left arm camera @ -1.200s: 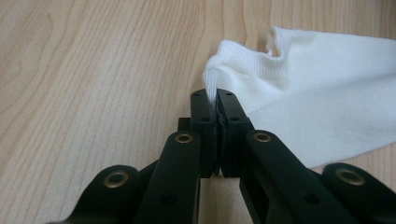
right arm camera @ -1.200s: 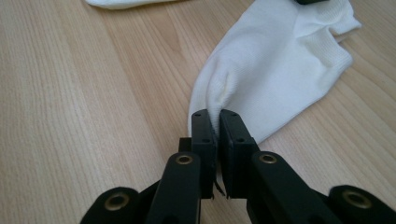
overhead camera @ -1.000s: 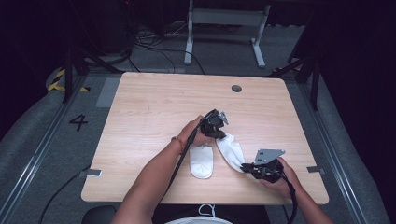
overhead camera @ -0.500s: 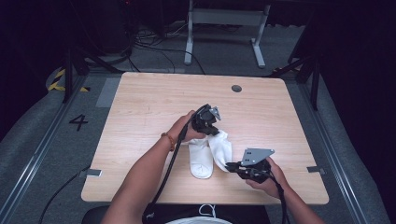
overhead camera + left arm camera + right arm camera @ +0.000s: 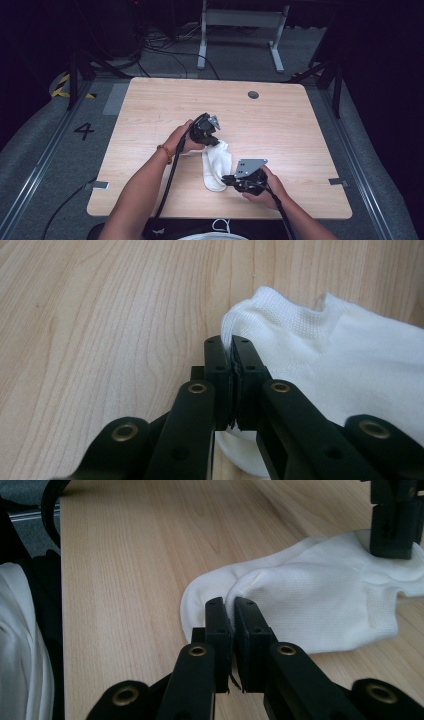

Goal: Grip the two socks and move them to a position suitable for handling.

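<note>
Since a moment ago we have lowered the white sock (image 5: pixel 216 167) flatter onto the desk (image 5: pixel 300 130); left gripper (image 5: pixel 212 135) pinches its cuff, right gripper (image 5: pixel 227 178) clamps its toe edge. We should keep even tension while smoothing it

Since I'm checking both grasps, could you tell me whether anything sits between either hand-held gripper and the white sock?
Nothing visible does. The left hand-held gripper pinches the white sock directly at one end, and the right hand-held gripper pinches its other end.
</note>
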Action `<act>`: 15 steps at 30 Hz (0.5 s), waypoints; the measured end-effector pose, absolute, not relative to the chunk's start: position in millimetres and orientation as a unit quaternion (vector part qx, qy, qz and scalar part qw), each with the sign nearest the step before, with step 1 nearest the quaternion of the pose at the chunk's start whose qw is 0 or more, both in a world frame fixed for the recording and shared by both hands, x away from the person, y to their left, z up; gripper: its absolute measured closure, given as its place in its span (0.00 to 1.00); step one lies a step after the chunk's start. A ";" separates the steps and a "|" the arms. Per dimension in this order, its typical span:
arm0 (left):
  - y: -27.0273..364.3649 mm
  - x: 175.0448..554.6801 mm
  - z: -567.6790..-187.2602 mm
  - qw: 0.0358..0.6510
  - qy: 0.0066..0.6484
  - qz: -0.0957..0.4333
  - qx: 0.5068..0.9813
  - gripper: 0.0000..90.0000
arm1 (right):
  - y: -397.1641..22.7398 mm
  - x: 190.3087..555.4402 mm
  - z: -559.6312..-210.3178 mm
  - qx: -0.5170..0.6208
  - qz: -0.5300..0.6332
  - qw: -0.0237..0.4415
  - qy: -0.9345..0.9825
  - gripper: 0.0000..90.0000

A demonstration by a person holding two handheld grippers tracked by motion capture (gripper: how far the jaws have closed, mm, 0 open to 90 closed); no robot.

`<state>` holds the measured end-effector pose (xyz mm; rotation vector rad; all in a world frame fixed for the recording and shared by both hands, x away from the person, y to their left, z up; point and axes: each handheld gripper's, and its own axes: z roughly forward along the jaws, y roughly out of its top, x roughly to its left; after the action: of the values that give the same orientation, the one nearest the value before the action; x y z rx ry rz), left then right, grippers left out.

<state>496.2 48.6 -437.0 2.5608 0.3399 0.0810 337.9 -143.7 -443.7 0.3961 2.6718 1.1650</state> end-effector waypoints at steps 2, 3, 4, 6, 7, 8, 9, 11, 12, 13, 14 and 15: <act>48.9 496.4 -438.3 0.272 0.127 0.031 0.953 0.97 | -137.6 337.9 -445.6 0.130 0.391 0.097 0.906 0.96; 49.0 496.9 -439.0 0.269 0.125 0.030 0.955 0.97 | -134.9 338.0 -446.6 0.128 0.388 0.097 0.908 0.95; 49.0 496.9 -439.7 0.262 0.125 0.028 0.957 0.97 | -132.4 338.0 -447.8 0.128 0.386 0.096 0.909 0.95; 49.1 496.6 -442.1 0.259 0.124 0.032 0.957 0.97 | -128.8 338.1 -449.7 0.126 0.383 0.093 0.910 0.95; 49.5 496.8 -442.1 0.251 0.123 0.031 0.960 0.97 | -128.2 338.0 -450.0 0.127 0.381 0.092 0.911 0.95; 50.0 496.7 -442.3 0.251 0.124 0.032 0.960 0.97 | -127.8 338.0 -450.9 0.127 0.380 0.093 0.911 0.95; 50.8 496.7 -441.9 0.249 0.126 0.031 0.960 0.97 | -128.4 338.1 -451.4 0.129 0.379 0.091 0.912 0.95; 52.2 497.2 -442.1 0.248 0.126 0.035 0.960 0.97 | -129.8 338.4 -452.2 0.135 0.378 0.089 0.911 0.95; 52.9 497.2 -441.5 0.248 0.126 0.036 0.960 0.97 | -130.6 338.4 -452.8 0.139 0.377 0.092 0.911 0.94; 53.8 496.9 -440.1 0.247 0.127 0.036 0.960 0.97 | -131.0 338.4 -453.3 0.138 0.375 0.094 0.912 0.94; 55.0 496.6 -438.2 0.248 0.126 0.040 0.960 0.97 | -131.3 337.4 -453.7 0.139 0.374 0.092 0.912 0.94; 55.9 496.4 -437.0 0.247 0.126 0.045 0.960 0.97 | -131.4 336.1 -454.2 0.139 0.375 0.086 0.912 0.95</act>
<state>496.4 55.9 -437.0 2.6169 0.3422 0.1222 336.1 -131.4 -454.2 0.4128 2.7194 1.1185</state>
